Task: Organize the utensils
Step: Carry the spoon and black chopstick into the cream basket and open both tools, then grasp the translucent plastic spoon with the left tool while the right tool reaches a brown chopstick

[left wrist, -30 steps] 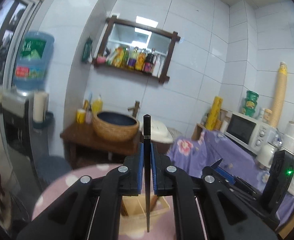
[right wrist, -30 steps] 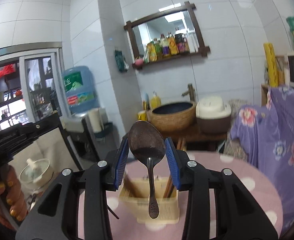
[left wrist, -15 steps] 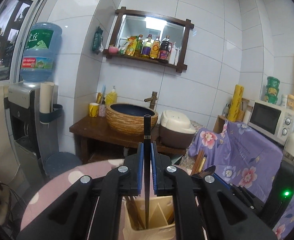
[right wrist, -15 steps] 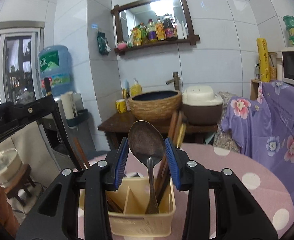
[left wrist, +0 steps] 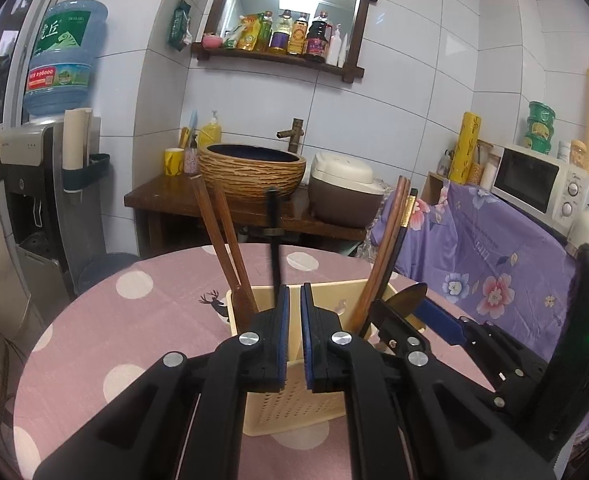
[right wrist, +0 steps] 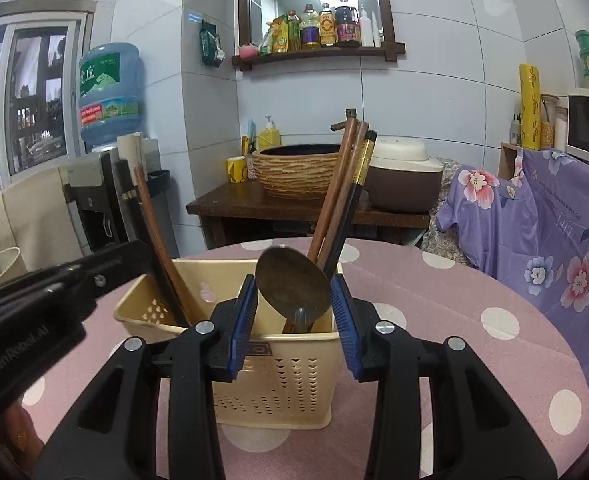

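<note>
A cream perforated utensil holder (left wrist: 334, 300) (right wrist: 278, 380) stands on the pink dotted table. My left gripper (left wrist: 293, 292) (right wrist: 134, 258) hovers over its left side, jaws shut to a narrow slit showing only cream plastic. The black chopstick (left wrist: 272, 232) (right wrist: 124, 184) stands in the holder just beyond the left fingertip. My right gripper (right wrist: 293, 280) (left wrist: 404, 306) is over the right side, and its jaws are opening. The dark metal spoon (right wrist: 294, 284) (left wrist: 408, 296) leans loose between them, its handle down in the holder. Brown chopsticks (left wrist: 222, 240) (right wrist: 342, 184) lean in both ends.
The pink dotted tablecloth (left wrist: 134, 320) surrounds the holder. Behind it are a wooden stand with a woven basin (left wrist: 254, 164) and a rice cooker (left wrist: 342, 188). A purple flowered counter with a microwave (left wrist: 534, 184) is at right, a water dispenser (left wrist: 34, 184) at left.
Both grippers came down onto the holder. The black chopstick left the slit between the left pads and now stands past them. The right jaws widened and the spoon tipped left.
</note>
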Demonstrator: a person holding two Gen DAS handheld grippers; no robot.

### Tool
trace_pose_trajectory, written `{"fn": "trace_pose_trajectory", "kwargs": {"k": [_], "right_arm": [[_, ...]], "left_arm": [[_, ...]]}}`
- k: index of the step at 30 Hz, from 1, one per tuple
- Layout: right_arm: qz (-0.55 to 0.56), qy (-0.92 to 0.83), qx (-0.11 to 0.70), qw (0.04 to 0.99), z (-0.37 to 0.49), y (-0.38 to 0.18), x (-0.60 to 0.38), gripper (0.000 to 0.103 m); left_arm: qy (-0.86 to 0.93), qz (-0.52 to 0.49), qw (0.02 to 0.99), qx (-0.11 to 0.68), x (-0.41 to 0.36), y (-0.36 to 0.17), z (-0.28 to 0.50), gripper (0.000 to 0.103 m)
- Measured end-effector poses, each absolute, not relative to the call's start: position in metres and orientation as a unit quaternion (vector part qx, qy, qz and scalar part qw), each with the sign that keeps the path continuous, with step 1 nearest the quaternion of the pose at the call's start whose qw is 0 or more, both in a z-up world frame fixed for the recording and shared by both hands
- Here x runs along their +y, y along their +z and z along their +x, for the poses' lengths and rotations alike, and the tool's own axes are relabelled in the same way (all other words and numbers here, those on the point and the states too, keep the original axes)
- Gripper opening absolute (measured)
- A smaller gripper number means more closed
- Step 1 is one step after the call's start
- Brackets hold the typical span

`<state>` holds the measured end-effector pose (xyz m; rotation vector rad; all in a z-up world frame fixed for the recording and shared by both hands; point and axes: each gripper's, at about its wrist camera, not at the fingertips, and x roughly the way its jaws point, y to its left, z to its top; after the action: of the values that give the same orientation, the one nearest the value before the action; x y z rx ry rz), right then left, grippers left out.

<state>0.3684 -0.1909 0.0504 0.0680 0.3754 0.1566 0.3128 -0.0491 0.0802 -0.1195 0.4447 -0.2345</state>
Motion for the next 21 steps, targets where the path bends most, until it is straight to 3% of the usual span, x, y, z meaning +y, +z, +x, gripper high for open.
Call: {"fn": "trace_pose_trajectory", "kwargs": {"k": [1,4,5,6,8,14,21], "right_arm": [[0.034,0.074,0.178,0.981,0.363,0.053,-0.192,0.055],[0.035,0.062,0.166,0.983,0.339,0.06,-0.2,0.056],[0.033,0.056,0.172,0.983,0.332,0.061,-0.203,0.056],[0.031,0.049,0.184,0.981,0.323,0.059,-0.207,0.056],[0.026,0.041,0.215,0.975,0.309,0.052,-0.214,0.057],[0.015,0.012,0.33,0.944,0.272,0.003,-0.231,0.057],[0.031,0.016,0.433,0.901,0.241,-0.058,-0.217,0.054]], "left_arm": [[-0.115,-0.058,0.968,0.217,-0.049,0.082,0.309,0.007],[-0.118,-0.057,0.966,0.222,-0.044,0.085,0.294,0.012],[-0.116,-0.051,0.964,0.233,-0.043,0.083,0.287,0.026],[-0.117,-0.048,0.961,0.245,-0.042,0.078,0.282,0.05],[-0.121,-0.049,0.952,0.276,-0.037,0.066,0.269,0.067],[-0.123,-0.044,0.922,0.365,-0.033,0.006,0.225,0.067],[-0.107,-0.068,0.905,0.407,-0.022,-0.029,0.206,0.065]]}}
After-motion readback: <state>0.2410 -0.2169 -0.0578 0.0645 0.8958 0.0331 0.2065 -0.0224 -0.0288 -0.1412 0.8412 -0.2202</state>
